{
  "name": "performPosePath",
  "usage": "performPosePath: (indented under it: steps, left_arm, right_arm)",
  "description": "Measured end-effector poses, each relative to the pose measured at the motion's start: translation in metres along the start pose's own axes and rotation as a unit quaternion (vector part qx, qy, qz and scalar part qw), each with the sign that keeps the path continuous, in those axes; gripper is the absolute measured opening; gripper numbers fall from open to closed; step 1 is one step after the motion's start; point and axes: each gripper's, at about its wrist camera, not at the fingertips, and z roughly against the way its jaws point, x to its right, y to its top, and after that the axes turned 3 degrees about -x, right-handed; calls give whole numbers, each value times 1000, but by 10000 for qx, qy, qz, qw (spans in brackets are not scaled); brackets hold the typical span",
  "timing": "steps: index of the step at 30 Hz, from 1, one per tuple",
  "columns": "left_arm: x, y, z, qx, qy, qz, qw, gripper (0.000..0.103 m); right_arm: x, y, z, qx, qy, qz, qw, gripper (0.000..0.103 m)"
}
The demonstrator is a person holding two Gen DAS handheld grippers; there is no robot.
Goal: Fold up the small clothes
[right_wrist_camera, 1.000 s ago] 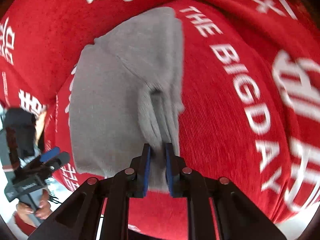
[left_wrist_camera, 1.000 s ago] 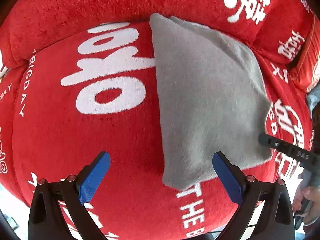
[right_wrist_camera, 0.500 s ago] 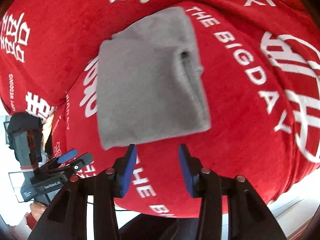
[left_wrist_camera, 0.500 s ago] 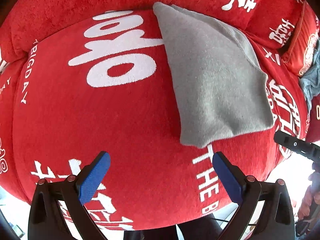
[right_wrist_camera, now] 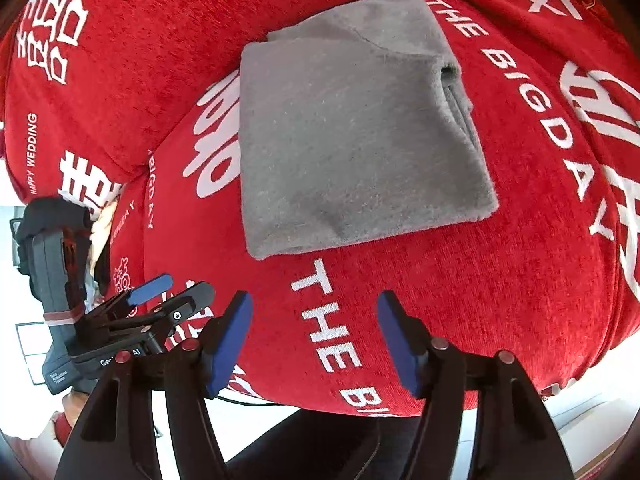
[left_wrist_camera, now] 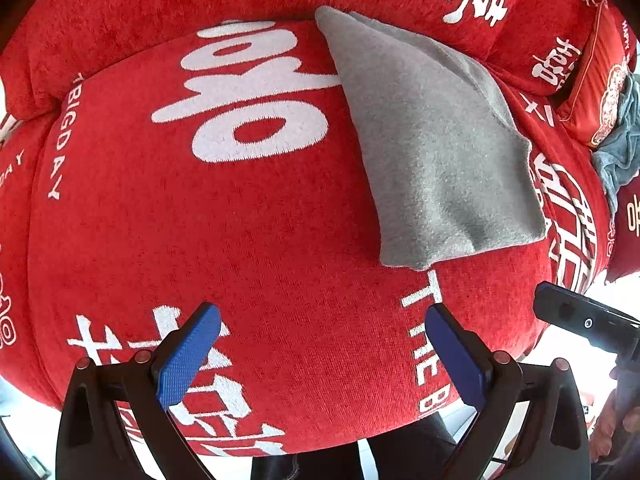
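A red sofa cover (left_wrist_camera: pixel 248 240) printed with large white characters and the words "THE BIG DAY" fills both views, stretched over a seat cushion with the backrest rising behind it. On the seat lies the grey garment (right_wrist_camera: pixel 352 140), folded into a compact, roughly rectangular pad; in the right wrist view its stacked layers show along the right-hand edge, and its near edge sits just above the word "THE". In the left wrist view the same grey garment (left_wrist_camera: pixel 436 140) lies to the right of centre, its far corner reaching the crease below the backrest. At the far right of that view a red pillow (left_wrist_camera: pixel 600 92) leans on the sofa with a blue-grey cloth (left_wrist_camera: pixel 620 148) bunched beside it. The left gripper (left_wrist_camera: pixel 324 354) hangs above the seat's front edge with its blue-padded jaws spread wide, holding nothing and apart from the garment. The right gripper (right_wrist_camera: pixel 314 342) is likewise spread and empty, near the garment's front edge without touching it.
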Motion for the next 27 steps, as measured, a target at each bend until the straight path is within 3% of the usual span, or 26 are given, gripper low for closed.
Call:
performPosePath:
  steps: [8, 15, 19, 23, 27]
  left_arm:
    - [12, 11, -6, -148, -139, 160, 9997, 102]
    - [3, 36, -17, -169, -91, 867, 9960, 102]
    - [7, 53, -30, -334, -549, 865, 9942, 102]
    - [13, 72, -35, -164, -735, 955, 9926, 102]
    - [20, 87, -40, -34, -611, 988, 9932, 102]
  right_arm:
    - [16, 27, 8, -94, 210, 13, 9997, 73]
    - [44, 72, 28, 71, 495, 202, 9985, 74]
    - [67, 103, 32, 139, 508, 315, 9981, 74]
    - [94, 133, 27, 55, 511, 180, 9985, 74]
    - [119, 160, 22, 6, 625, -46, 9980, 74]
